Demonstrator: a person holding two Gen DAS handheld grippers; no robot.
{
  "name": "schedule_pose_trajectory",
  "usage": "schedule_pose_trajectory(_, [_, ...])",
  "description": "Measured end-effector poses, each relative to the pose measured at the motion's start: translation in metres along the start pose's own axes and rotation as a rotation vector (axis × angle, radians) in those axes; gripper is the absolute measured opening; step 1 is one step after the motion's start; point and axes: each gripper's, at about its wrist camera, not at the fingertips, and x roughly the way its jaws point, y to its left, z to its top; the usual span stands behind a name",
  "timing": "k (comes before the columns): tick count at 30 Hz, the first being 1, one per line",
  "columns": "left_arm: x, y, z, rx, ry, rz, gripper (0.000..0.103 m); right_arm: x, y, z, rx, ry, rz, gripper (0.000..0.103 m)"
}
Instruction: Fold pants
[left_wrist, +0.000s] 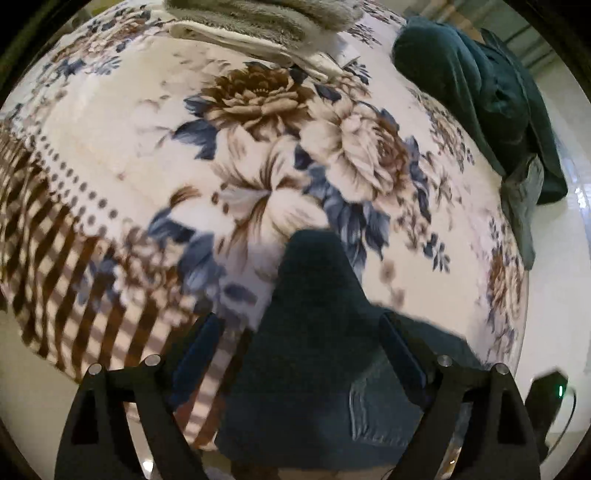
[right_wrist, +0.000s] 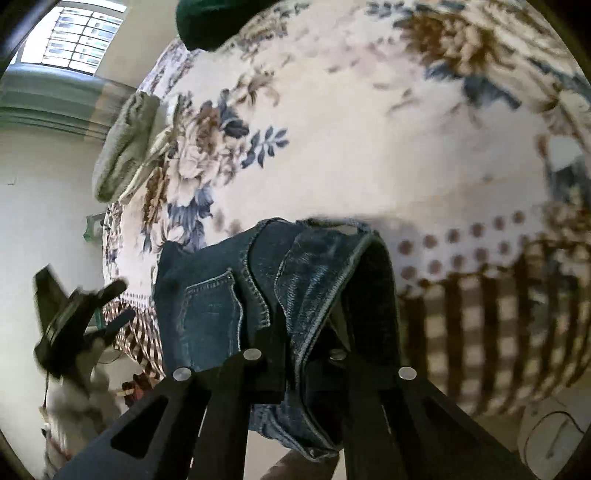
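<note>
Dark blue jeans lie bunched at the near edge of a floral blanket on a bed, a back pocket facing up. My right gripper is shut on the jeans, with a stitched fold of denim pinched between its black fingers. In the left wrist view the jeans stretch away between the two fingers. My left gripper stands open over them, its pads clear of the cloth. From the right wrist view the left gripper shows at the far left, off the bed's edge.
A dark green garment and a grey-green folded cloth lie at the blanket's right edge. A grey towel sits at the far side, with pale floor beyond the bed. A window is at the upper left.
</note>
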Motion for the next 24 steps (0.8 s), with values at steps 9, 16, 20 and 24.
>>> schedule_pose_trajectory(9, [0.084, -0.013, 0.025, -0.016, 0.183, -0.049, 0.087, -0.032, -0.035, -0.015, 0.06, 0.005, -0.071, 0.006])
schedule_pose_trajectory(16, [0.11, 0.003, 0.034, -0.043, 0.199, -0.138, 0.04, -0.003, -0.068, -0.007, 0.127, 0.114, -0.118, 0.02])
schedule_pose_trajectory(20, [0.087, 0.001, 0.031, -0.011, 0.217, -0.136, 0.043, -0.017, -0.082, -0.01, 0.215, 0.1, -0.03, 0.078])
schedule_pose_trajectory(24, [0.058, 0.0, 0.014, 0.036, 0.181, -0.163, 0.082, -0.023, -0.105, -0.029, 0.319, 0.099, 0.053, 0.082])
